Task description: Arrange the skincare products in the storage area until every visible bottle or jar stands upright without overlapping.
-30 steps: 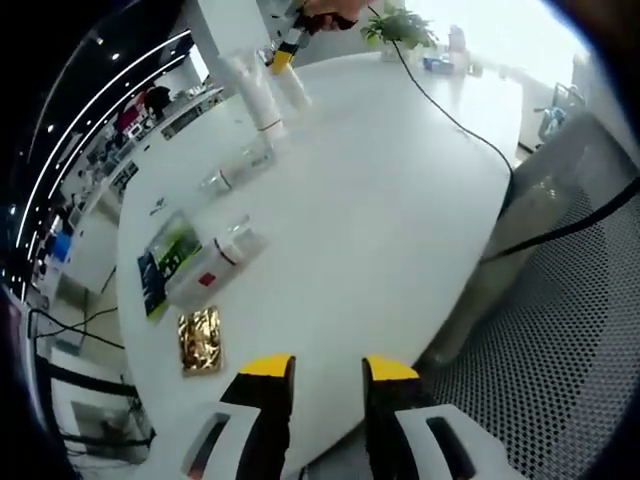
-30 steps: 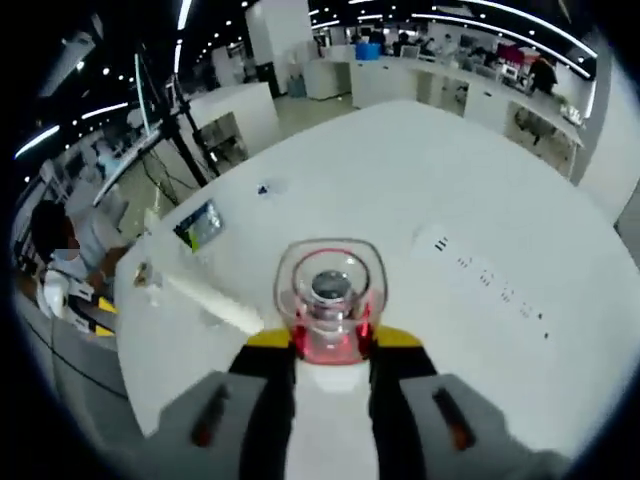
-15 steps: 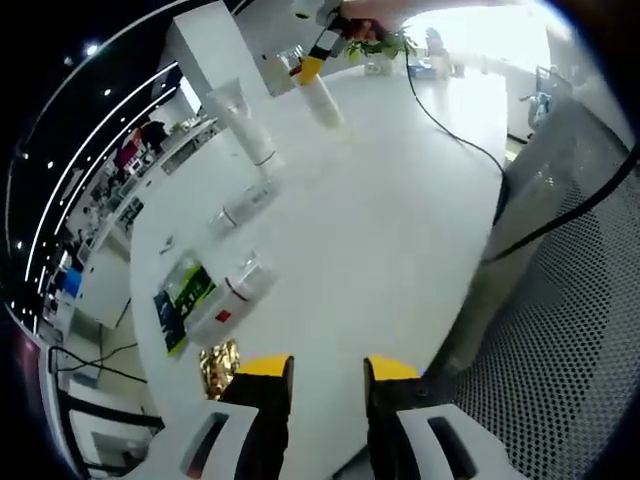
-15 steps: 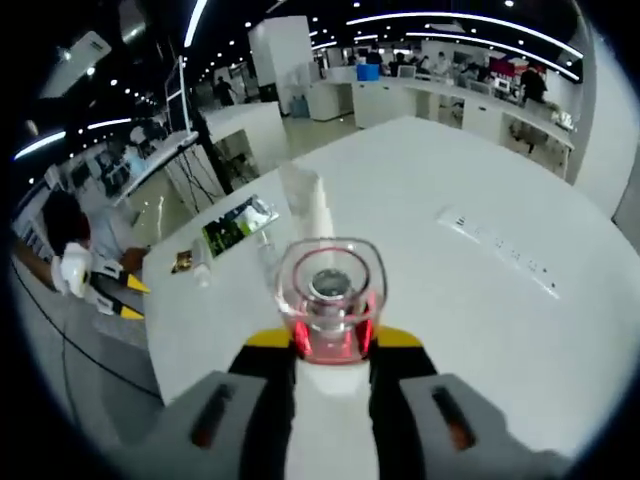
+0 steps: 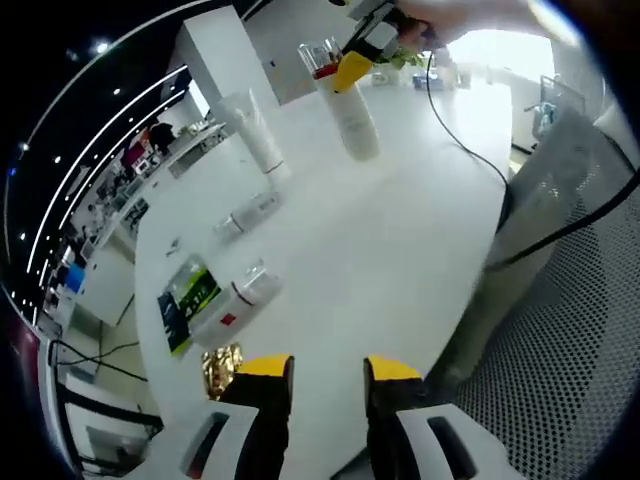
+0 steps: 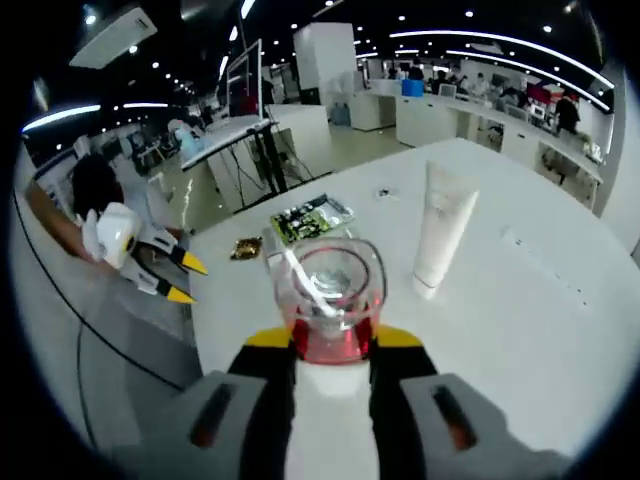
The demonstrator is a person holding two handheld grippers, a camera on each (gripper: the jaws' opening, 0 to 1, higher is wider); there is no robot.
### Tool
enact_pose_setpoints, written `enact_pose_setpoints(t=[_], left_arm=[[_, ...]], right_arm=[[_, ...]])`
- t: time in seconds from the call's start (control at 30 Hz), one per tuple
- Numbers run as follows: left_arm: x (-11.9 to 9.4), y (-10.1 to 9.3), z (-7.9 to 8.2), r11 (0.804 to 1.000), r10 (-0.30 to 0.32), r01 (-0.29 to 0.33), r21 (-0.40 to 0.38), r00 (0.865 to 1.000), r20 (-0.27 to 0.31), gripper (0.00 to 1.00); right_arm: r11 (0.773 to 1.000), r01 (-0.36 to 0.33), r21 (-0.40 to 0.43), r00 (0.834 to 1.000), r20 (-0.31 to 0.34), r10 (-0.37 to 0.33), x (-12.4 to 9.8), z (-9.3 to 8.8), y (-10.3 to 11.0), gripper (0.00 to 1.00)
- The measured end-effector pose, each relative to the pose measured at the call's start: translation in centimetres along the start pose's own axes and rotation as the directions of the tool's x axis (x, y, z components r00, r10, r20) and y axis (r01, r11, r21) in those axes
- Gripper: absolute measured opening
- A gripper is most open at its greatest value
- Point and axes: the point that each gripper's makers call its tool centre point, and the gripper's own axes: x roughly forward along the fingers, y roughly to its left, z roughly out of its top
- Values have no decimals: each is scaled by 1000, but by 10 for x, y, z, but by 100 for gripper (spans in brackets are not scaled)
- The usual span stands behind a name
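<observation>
Left gripper view: my left claw [image 5: 328,372] gapes empty over the desk [image 5: 400,250] edge; the bottle [image 5: 345,105] hangs far ahead, above the desk. Right gripper view: my right claw [image 6: 330,340] clamps the bottle, tube [image 6: 442,228] upright just beyond.

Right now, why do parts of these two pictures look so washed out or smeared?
Left gripper view: window glare bleaches the top right, and the right gripper with its bottle looks motion-smeared. Right gripper view: the bottle's clear cap sits too close to focus; the table edges bend from the fisheye lens.
</observation>
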Motion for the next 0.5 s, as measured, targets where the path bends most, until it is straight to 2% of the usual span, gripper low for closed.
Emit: enact_pose_setpoints(t=[0.3,0.5], left_arm=[[-2,3,3,1000,20,-20,1,1000,19,28],[-3,2,5,1000,19,-20,11,999,29,28]], right_arm=[[996,-69,-57,998,3,70,15,-8,39,26],[980,-135,-146,991,-3,136,25,-21,60,26]])
